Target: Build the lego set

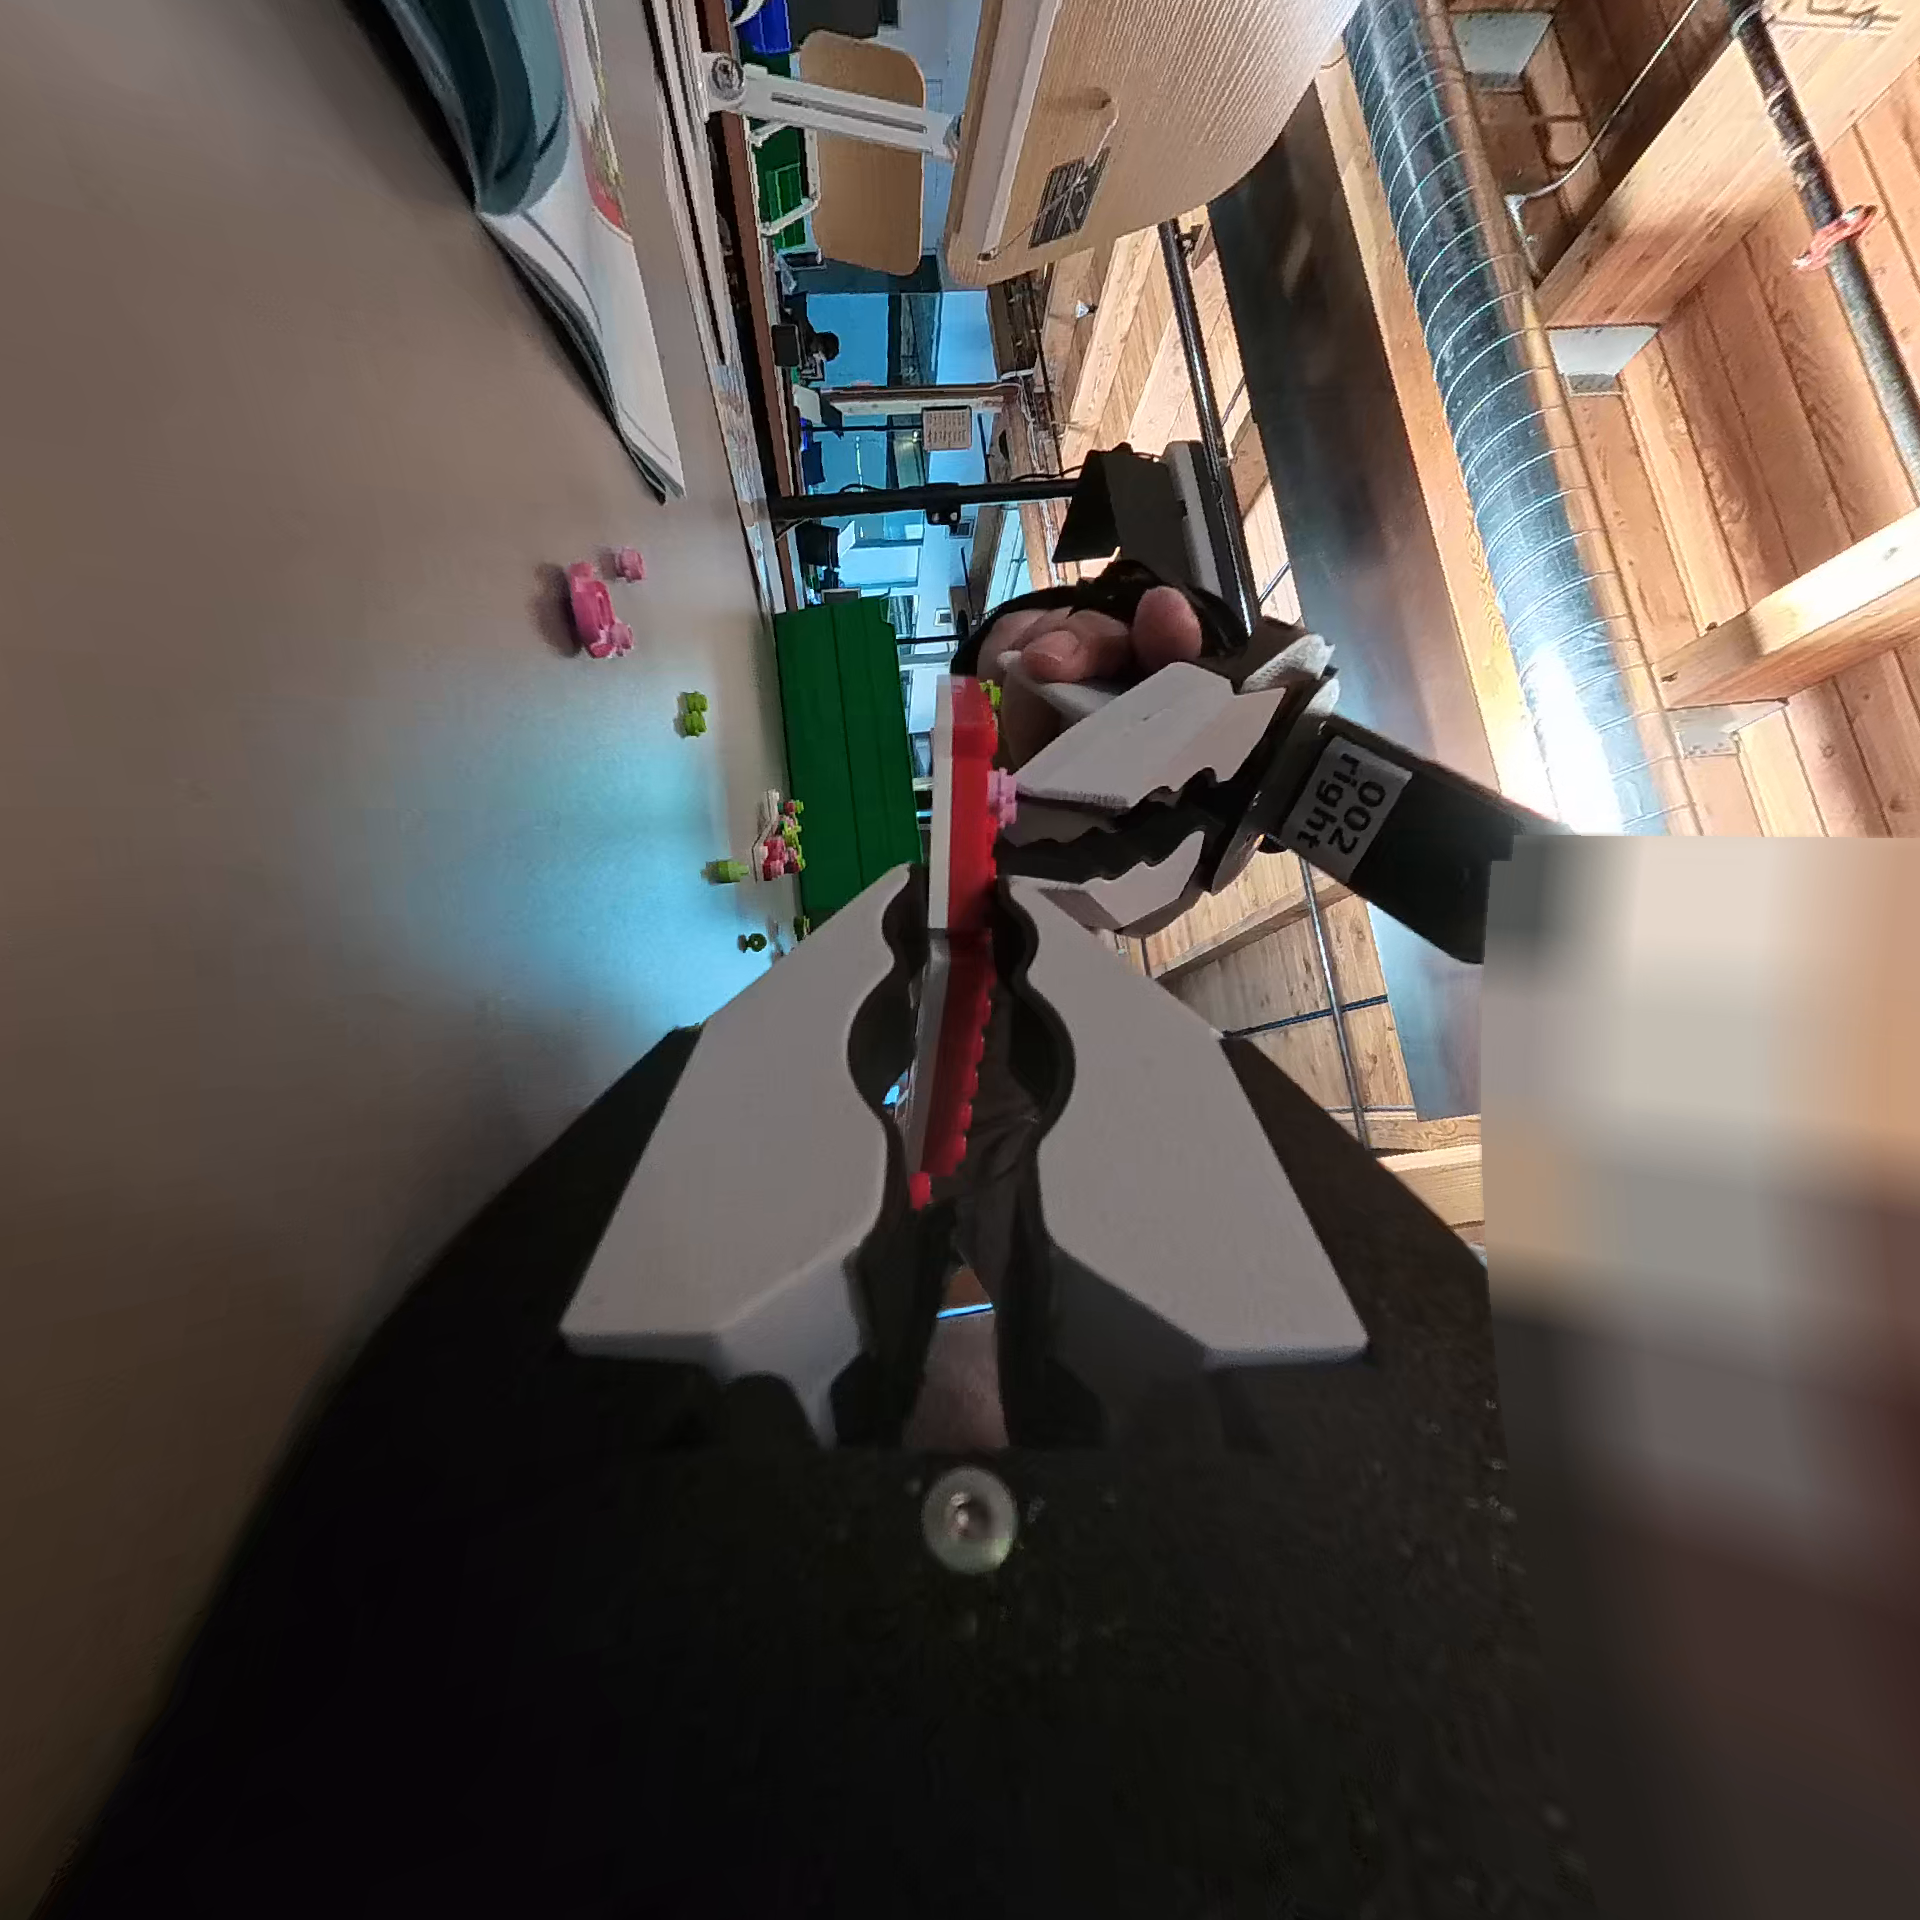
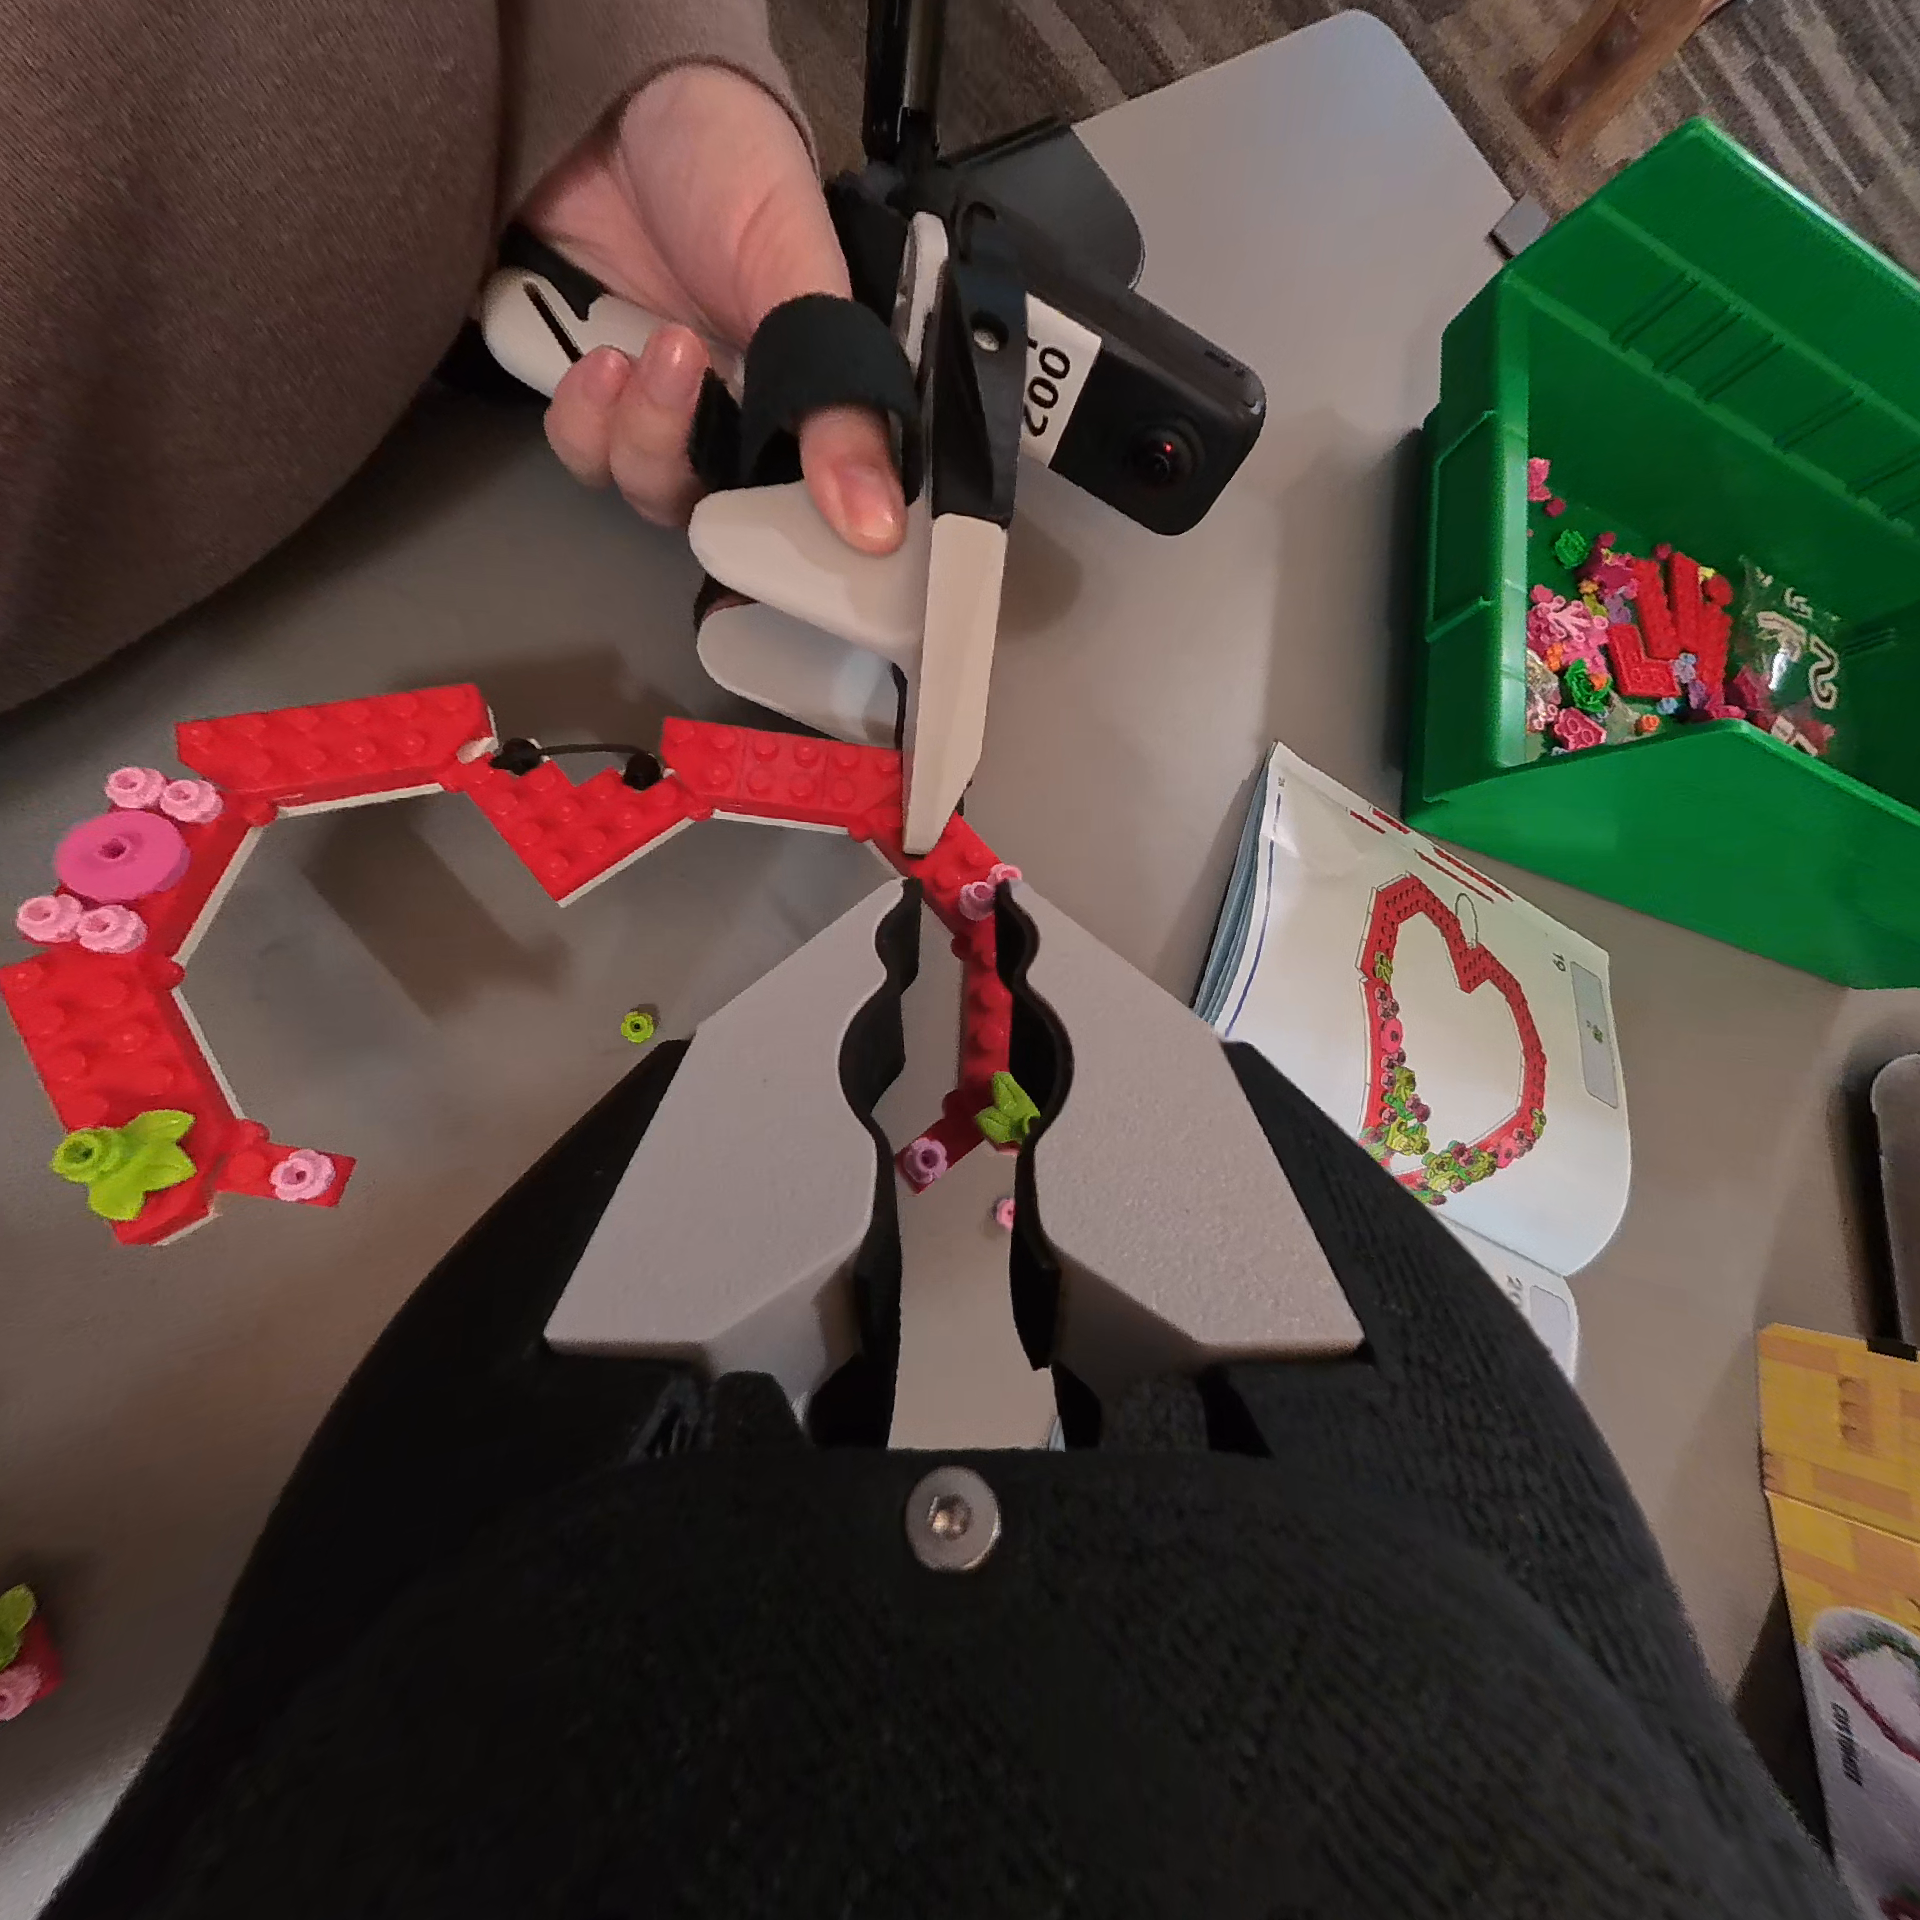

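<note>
A red heart-shaped Lego frame (image 2: 582, 821) on white backing is partly built, with pink flowers and lime leaves (image 2: 130, 1158) on it. My left gripper (image 1: 961, 894) is shut on the frame's edge (image 1: 966, 748) and holds it on edge, off the table; it also shows in the right wrist view (image 2: 920, 842). My right gripper (image 2: 958, 894) is shut on a small pink flower piece (image 2: 979, 898) and holds it against the red frame just beyond the left gripper's tips. The right gripper (image 1: 1023, 821) and its flower (image 1: 1000, 792) also show in the left wrist view.
A green bin (image 2: 1662, 831) of loose pieces stands at the right, with the open instruction booklet (image 2: 1455, 987) beside it and a yellow box (image 2: 1839, 1455) nearer. A lime stud (image 2: 637, 1027) lies on the grey table. Pink pieces (image 1: 597, 608) lie further off. The grippers are tip to tip, or close to it.
</note>
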